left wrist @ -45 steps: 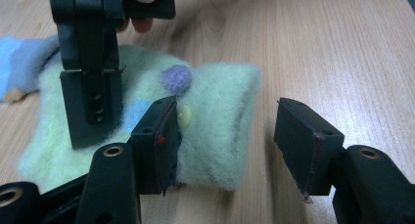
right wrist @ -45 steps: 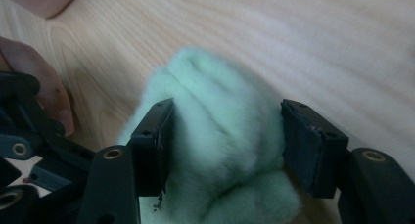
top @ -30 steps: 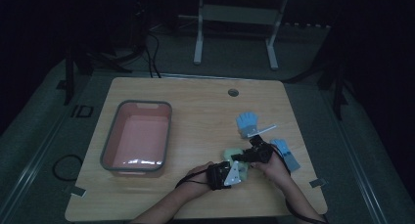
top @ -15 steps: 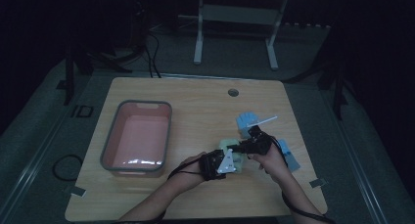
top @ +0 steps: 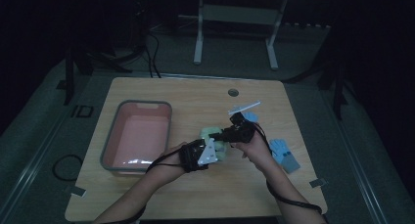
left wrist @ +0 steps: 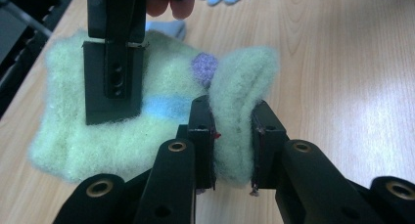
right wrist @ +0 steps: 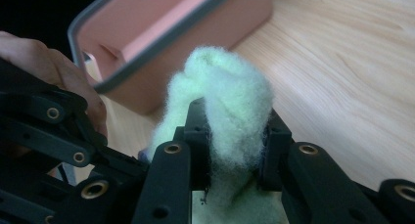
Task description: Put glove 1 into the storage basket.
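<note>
Both grippers had the fuzzy green sock just right of the pink bin: left gripper clamped on a bunched fold, right gripper pinching another edge. Best kept taut, hands level, lifted evenly. Pale wooden table, blue sock farther right, dark room beyond.

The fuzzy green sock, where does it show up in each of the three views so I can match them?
High view: the green sock lies mid-table between the left gripper and the right gripper.
Left gripper view: the sock fills the centre, a fold pinched in the near jaws, the right gripper clamped on its upper left.
Right gripper view: a tuft of the sock stands in the near jaws at centre.
Shared landmark: the pink bin, also top left in the right gripper view.
</note>
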A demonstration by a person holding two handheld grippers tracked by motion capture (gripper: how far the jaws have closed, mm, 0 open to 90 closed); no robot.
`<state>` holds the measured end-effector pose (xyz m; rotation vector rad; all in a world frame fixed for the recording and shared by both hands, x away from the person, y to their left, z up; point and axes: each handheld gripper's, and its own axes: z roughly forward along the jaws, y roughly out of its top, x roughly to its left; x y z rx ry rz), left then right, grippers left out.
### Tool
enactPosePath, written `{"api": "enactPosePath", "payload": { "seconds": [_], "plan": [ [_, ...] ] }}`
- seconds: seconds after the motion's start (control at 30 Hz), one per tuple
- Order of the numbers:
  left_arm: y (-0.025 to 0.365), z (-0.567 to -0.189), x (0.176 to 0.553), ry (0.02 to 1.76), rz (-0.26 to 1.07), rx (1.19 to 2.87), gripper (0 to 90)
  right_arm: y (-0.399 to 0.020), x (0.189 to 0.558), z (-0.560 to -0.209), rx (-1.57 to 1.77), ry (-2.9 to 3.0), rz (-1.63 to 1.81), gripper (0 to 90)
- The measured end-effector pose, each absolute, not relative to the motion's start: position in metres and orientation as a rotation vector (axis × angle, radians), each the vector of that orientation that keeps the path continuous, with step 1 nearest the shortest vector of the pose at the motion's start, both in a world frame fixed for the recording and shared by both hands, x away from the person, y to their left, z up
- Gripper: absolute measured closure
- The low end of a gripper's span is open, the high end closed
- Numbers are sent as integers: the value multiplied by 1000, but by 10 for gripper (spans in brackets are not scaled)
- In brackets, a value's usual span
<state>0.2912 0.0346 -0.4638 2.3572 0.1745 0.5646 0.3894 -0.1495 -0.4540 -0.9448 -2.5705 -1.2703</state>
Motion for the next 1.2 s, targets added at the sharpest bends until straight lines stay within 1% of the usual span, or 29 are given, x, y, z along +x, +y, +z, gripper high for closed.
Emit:
{"api": "enactPosePath", "payload": {
  "seconds": [0.43, 0.53, 0.57, 0.93, 1.2],
  "plan": [
    [85, -442, 287, 218, 603, 2364, 757, -96, 396, -433, -841, -2564, -1288, 722],
    [96, -441, 285, 227, 630, 2385, 758, -87, 397, -432, -829, -2567, -1287, 722],
    [99, -441, 285, 232, 634, 2390, 757, -77, 397, -431, -818, -2572, -1283, 722],
    [139, -441, 278, 307, 666, 2393, 756, -29, 400, -428, -764, -2571, -1255, 722],
    [174, -439, 273, 378, 691, 2401, 756, 14, 401, -424, -704, -2587, -1229, 721]
  ]
}}
